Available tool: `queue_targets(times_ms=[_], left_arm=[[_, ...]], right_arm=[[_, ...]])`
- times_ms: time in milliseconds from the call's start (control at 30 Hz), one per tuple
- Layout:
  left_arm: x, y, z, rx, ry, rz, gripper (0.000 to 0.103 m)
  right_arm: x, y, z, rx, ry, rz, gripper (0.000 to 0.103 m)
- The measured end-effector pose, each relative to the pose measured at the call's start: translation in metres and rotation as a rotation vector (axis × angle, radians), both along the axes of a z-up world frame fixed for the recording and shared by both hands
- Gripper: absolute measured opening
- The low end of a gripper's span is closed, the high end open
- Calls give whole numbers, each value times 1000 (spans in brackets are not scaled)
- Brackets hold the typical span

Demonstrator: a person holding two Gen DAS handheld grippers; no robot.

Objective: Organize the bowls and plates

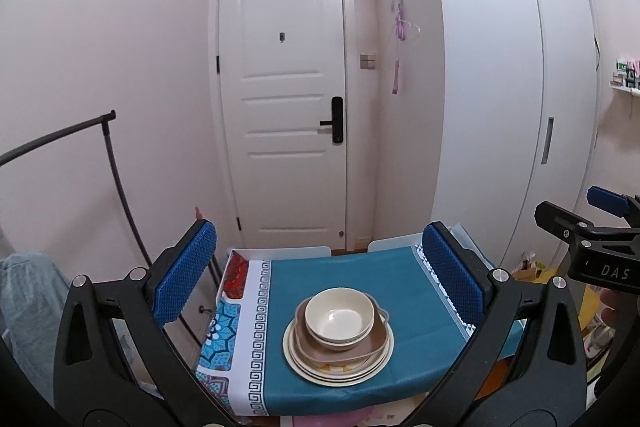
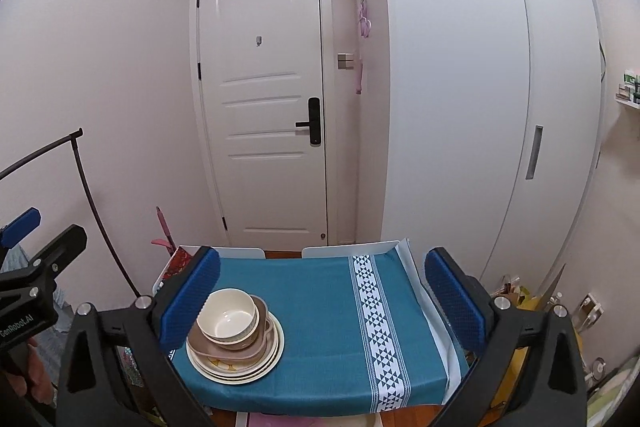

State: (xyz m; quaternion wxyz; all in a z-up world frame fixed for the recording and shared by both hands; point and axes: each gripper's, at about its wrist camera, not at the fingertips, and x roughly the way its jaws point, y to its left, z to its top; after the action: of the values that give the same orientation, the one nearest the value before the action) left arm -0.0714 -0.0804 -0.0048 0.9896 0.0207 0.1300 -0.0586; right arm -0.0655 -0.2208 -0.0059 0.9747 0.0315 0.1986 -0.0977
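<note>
Stacked tableware on the bench (image 1: 400, 267): cream bowls (image 1: 339, 319) nest atop a tan dish and cream plates (image 1: 338, 367), largest lowest, which keeps the pile stable. Left tongs (image 1: 320, 275) and right tongs (image 2: 320, 299) hover spread wide and empty, clear of the stack.

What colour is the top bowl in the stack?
The top bowl is cream, sitting in a tan-brown dish; the left wrist view shows it best.

- Cream bowl (image 1: 339, 319) on a tan-pink dish (image 1: 344, 349)
- Cream plates (image 1: 338, 373)
- Teal tablecloth (image 2: 316, 307), white triangle-patterned band at right
- White door (image 1: 284, 87)
- Blue gripper pads (image 1: 184, 273)
</note>
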Motion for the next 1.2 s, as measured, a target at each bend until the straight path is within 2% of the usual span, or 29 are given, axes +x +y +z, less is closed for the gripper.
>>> queue_targets(times_ms=[567, 1200], left_arm=[[8, -5, 1, 0, 14, -3, 103], [8, 9, 0, 4, 5, -4, 103]], right_arm=[[1, -7, -1, 18, -5, -6, 102], [1, 1, 1, -1, -13, -6, 102]])
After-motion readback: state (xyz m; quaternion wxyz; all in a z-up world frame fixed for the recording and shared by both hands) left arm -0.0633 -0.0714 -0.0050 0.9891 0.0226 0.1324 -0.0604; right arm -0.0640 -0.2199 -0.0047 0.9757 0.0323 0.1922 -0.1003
